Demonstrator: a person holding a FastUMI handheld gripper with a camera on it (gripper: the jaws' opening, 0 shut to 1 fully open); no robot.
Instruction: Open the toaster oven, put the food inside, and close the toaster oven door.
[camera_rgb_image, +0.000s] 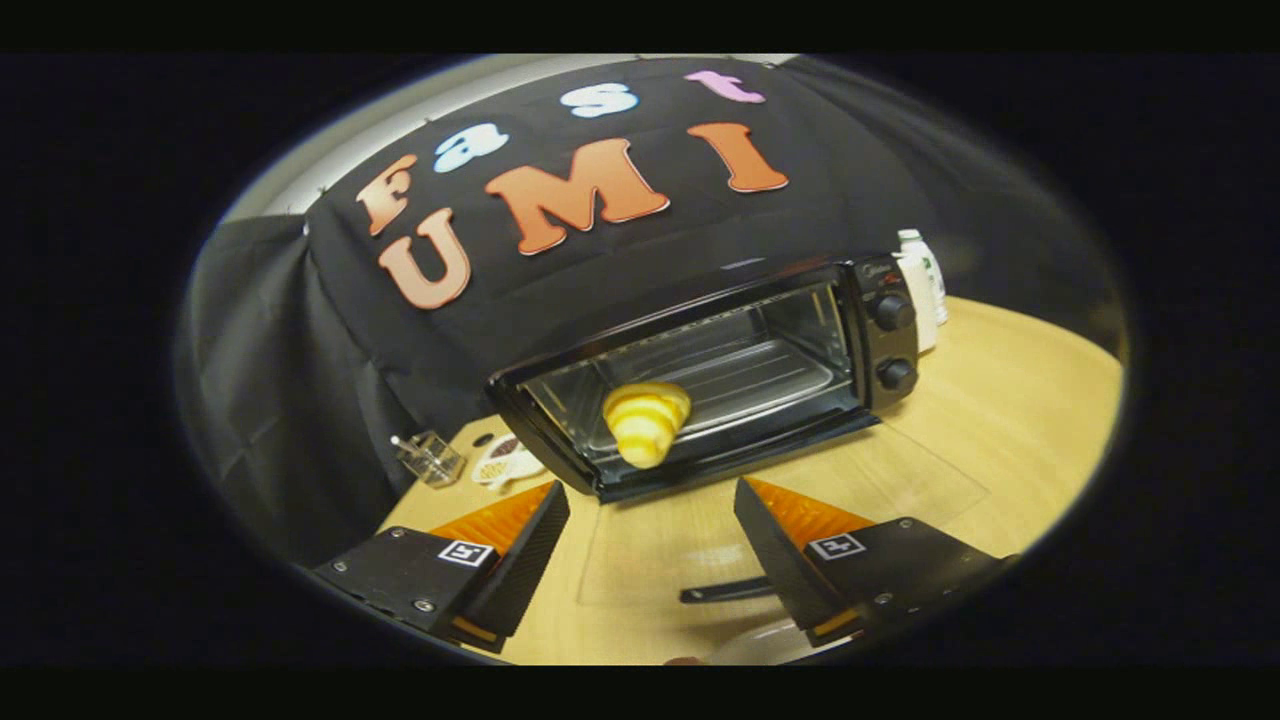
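The black toaster oven (700, 370) stands on the wooden table with its glass door (800, 500) folded down flat toward me; the door's dark handle (725, 590) lies between my fingers. A yellow croissant (646, 423) sits at the front of the oven's chamber, on the rack just inside the opening. My gripper (650, 495) is open, a little back from the oven mouth and above the lowered door, with nothing between its fingers. The croissant lies just ahead of the fingertips.
Two knobs (895, 343) sit on the oven's right panel. A white bottle (922, 285) stands behind the oven's right side. Left of the oven are a small clear box (430, 458) and a white item (505, 463). A white plate edge (760, 645) shows near me.
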